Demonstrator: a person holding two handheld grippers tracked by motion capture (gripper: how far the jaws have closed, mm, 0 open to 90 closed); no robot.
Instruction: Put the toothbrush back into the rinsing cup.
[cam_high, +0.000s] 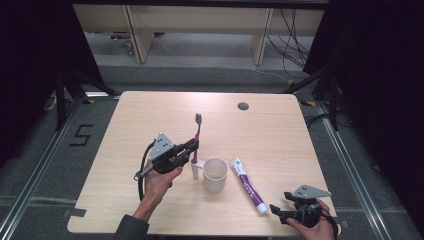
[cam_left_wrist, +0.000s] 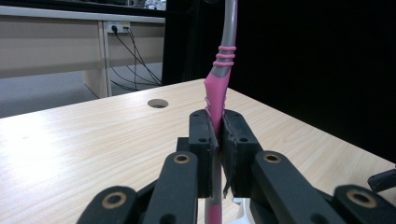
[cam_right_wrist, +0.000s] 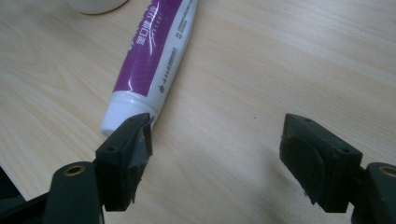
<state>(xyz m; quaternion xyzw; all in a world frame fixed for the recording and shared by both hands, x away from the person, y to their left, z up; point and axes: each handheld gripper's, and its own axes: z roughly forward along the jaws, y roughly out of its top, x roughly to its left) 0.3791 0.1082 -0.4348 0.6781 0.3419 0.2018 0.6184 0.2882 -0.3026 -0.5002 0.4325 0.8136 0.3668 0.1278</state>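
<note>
On the light wooden table (cam_high: 150, 107) there is one pink-and-grey toothbrush (cam_high: 197, 131), one white plastic cup (cam_high: 215, 174) and one white-and-purple toothpaste tube (cam_high: 247, 185). Two black two-jaw grippers are counted: the left gripper (cam_high: 194, 145) and the right gripper (cam_high: 276, 212).

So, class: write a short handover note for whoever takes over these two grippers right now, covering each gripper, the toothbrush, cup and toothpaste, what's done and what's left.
Left gripper: shut on the pink toothbrush, held upright above the table, just left of the white cup.
Right gripper: open, empty, low at the near right edge, jaws beside the cap end of the toothpaste tube.
Toothpaste lies flat on the table, right of the cup.
Done: toothbrush picked up.
Left, probably: put the toothbrush in the cup; toothpaste not yet gripped.
</note>
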